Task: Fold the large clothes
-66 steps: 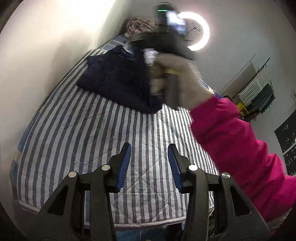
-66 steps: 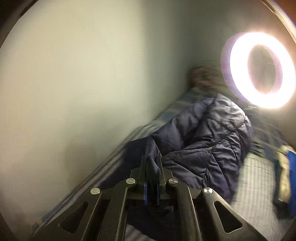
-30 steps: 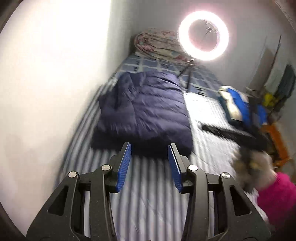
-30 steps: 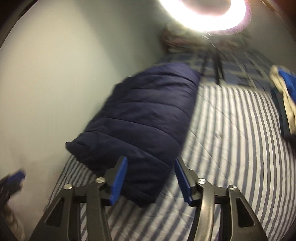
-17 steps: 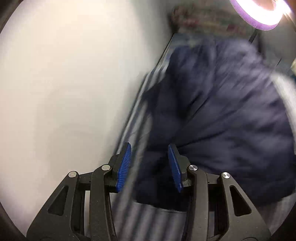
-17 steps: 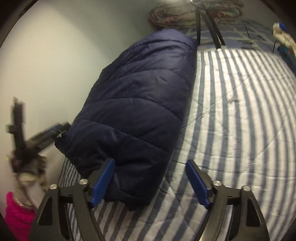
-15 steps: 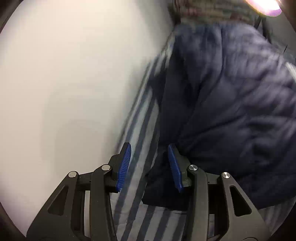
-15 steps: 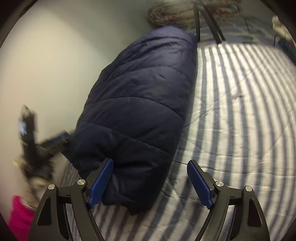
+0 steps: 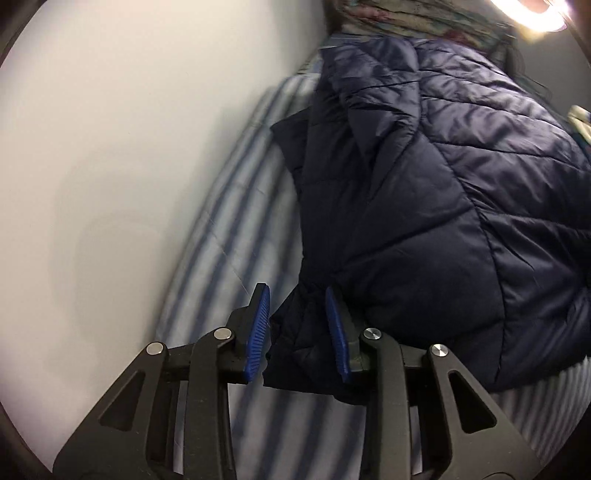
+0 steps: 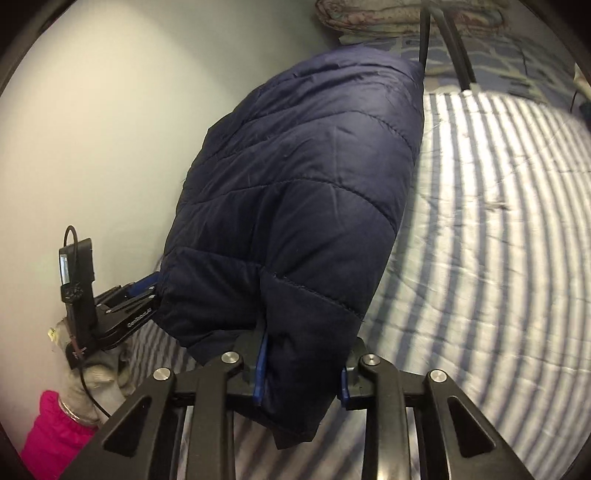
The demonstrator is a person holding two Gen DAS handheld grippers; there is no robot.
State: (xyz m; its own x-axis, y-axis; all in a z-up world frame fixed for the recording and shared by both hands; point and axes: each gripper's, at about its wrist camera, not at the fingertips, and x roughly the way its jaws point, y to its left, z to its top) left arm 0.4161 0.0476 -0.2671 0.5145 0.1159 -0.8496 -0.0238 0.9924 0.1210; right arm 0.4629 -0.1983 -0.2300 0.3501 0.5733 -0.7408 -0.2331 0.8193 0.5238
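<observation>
A navy quilted puffer jacket (image 9: pixel 443 192) lies folded lengthways on the striped bed (image 9: pixel 229 229) along the wall. My left gripper (image 9: pixel 297 328) is open, its blue pads on either side of the jacket's near left corner. My right gripper (image 10: pixel 301 363) straddles the jacket's (image 10: pixel 303 177) near right corner, jaws partly closed around the thick hem; the fabric fills the gap. The left gripper (image 10: pixel 142 291) also shows in the right wrist view at the jacket's left edge.
A pale wall (image 9: pixel 129 147) runs along the bed's left side. A rolled floral quilt (image 10: pixel 391 14) lies at the bed's head. A black light-stand leg (image 10: pixel 458 48) stands on the bed beyond the jacket. Striped sheet (image 10: pixel 498 229) lies to the right.
Both grippers have moved in to the jacket's near end. The left now has the left corner between its pads; the right has narrowed around the right corner.
</observation>
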